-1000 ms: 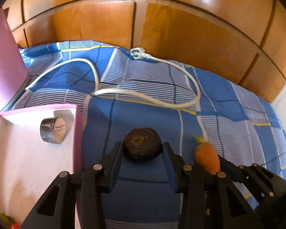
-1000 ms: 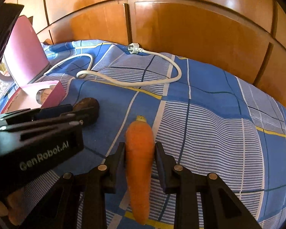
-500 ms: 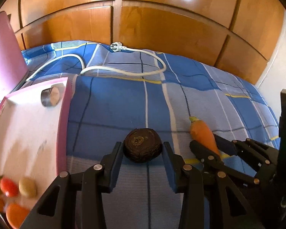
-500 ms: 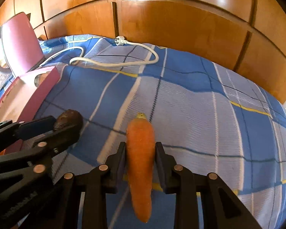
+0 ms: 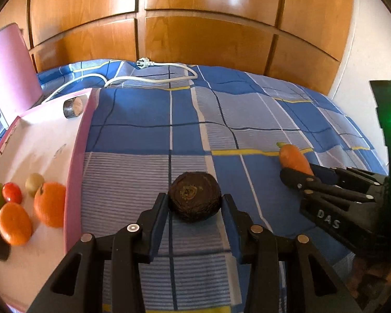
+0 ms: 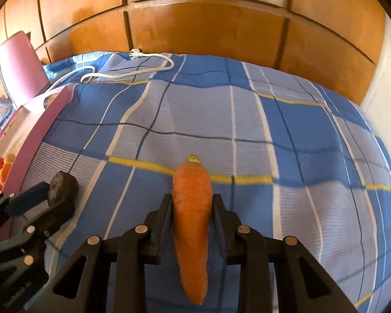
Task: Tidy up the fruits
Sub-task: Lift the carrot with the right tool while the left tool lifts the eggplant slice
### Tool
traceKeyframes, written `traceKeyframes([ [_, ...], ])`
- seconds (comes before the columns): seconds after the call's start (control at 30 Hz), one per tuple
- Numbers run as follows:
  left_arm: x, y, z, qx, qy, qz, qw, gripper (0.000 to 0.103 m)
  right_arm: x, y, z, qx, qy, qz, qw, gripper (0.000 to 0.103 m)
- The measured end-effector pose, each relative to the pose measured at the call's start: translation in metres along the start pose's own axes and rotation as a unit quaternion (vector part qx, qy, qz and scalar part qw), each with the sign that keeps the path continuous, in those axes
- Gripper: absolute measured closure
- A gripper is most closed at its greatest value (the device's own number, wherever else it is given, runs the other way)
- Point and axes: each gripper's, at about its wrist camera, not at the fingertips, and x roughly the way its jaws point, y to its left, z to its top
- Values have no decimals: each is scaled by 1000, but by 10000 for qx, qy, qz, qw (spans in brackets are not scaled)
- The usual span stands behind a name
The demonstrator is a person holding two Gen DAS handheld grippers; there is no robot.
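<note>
My left gripper [image 5: 194, 210] is shut on a dark brown round fruit [image 5: 194, 195] and holds it above the blue checked bedspread. My right gripper [image 6: 192, 208] is shut on an orange carrot [image 6: 192, 216], green stub pointing away. The carrot [image 5: 293, 157] and right gripper also show at the right of the left wrist view. The dark fruit [image 6: 62, 186] shows at the left of the right wrist view. A pink-rimmed white box [image 5: 77, 156] on the left holds oranges [image 5: 49, 203], small red and green fruits and a dark cylinder [image 5: 73, 107].
A white power cable with plug [image 5: 148, 74] lies on the bedspread near the wooden headboard [image 5: 208, 39]. The box's pink lid [image 5: 11, 70] stands open at the far left. A white wall [image 5: 370, 52] is at the right.
Both grippers have pulled back and up from the headboard with their loads. More of the box has come into view, showing the oranges and small fruits.
</note>
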Motion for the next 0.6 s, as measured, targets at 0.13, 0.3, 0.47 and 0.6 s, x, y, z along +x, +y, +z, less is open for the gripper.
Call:
traceKeyframes([
  [0.13, 6, 0, -4, 43, 40, 28, 10000, 61, -5, -1, -11, 77, -153, -5, 9999, 73],
  [0.3, 6, 3, -4, -79, 17, -77, 9999, 61, -4, -1, -10, 253, -196, -17, 9995, 73],
  [0.47, 6, 4, -5, -93, -20, -112, 9999, 61, -3, -4, -7, 356, -180, 71, 9992, 67],
  [0.6, 6, 3, -6, -89, -47, -111, 9999, 61, 2, -2, 0, 342, -116, 1, 9993, 59],
])
